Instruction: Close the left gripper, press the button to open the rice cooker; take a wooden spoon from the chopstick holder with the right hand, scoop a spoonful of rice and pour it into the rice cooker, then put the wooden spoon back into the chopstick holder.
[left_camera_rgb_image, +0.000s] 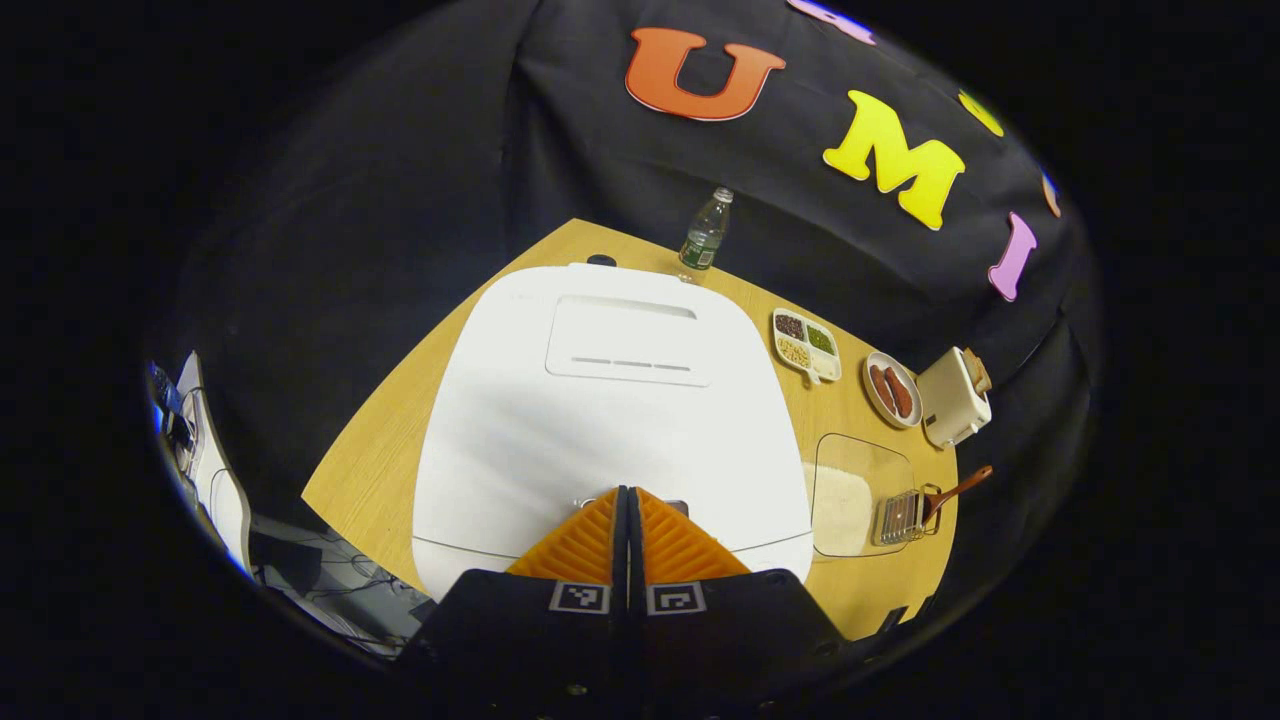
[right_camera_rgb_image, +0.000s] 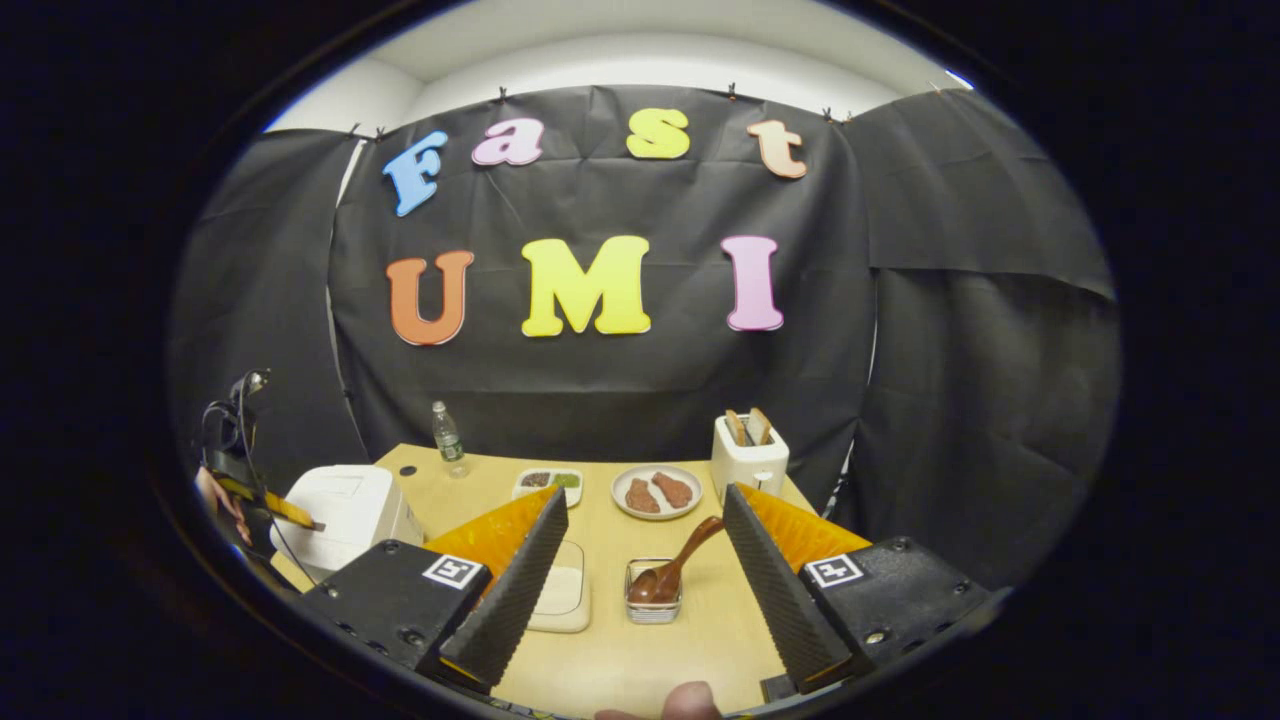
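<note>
The white rice cooker (left_camera_rgb_image: 610, 410) has its lid down, and my left gripper (left_camera_rgb_image: 629, 492) is shut with its tips at the button on the cooker's front edge. To its right stands a clear dish of rice (left_camera_rgb_image: 850, 500), then a wire chopstick holder (left_camera_rgb_image: 900, 515) with a wooden spoon (left_camera_rgb_image: 960, 488) in it. In the right gripper view, my right gripper (right_camera_rgb_image: 645, 510) hangs open above the table, short of the holder (right_camera_rgb_image: 653, 592) and the spoon (right_camera_rgb_image: 680, 565). The rice dish (right_camera_rgb_image: 562, 595) lies behind its left finger, the cooker (right_camera_rgb_image: 345, 515) at far left with the other gripper (right_camera_rgb_image: 285, 512) over it.
A water bottle (right_camera_rgb_image: 447, 438) stands at the table's back. A divided tray of beans (right_camera_rgb_image: 548, 482), a plate of sausages (right_camera_rgb_image: 657, 492) and a toaster with bread (right_camera_rgb_image: 748, 455) line the far side. A fingertip (right_camera_rgb_image: 690, 700) shows at the bottom edge.
</note>
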